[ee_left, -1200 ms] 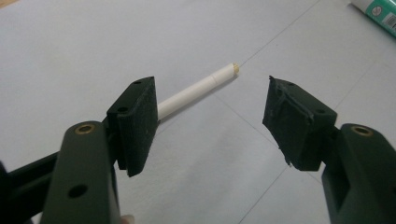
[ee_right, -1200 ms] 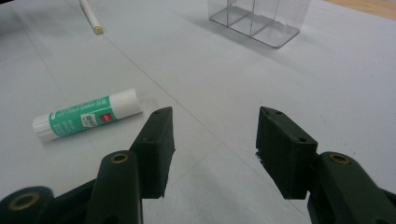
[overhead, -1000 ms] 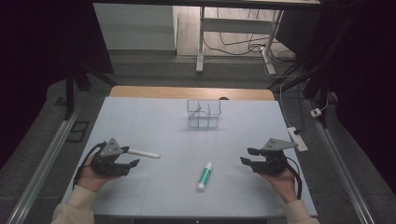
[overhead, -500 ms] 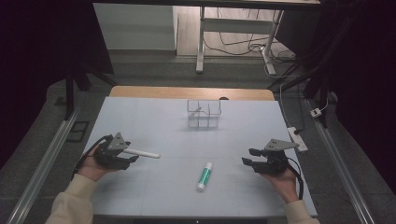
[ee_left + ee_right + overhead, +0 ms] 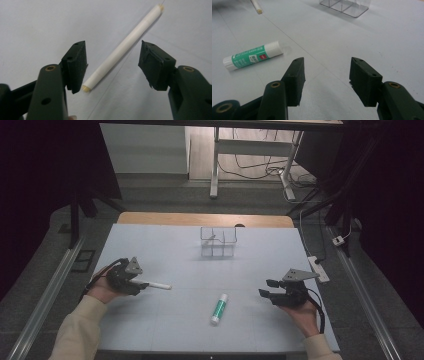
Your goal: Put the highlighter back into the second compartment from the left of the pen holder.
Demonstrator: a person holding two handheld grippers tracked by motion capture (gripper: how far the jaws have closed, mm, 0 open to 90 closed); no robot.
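At the left of the high view, the left gripper [image 5: 141,285] stands with jaws apart and closing around the near end of the slim white paper-wrapped stick [image 5: 122,47], untouched, its length running away toward upper right.

Open tabletop [image 5: 165,330] lies around the glue stick [image 5: 218,308]; only the clear organizer [image 5: 218,241] stands farther back.
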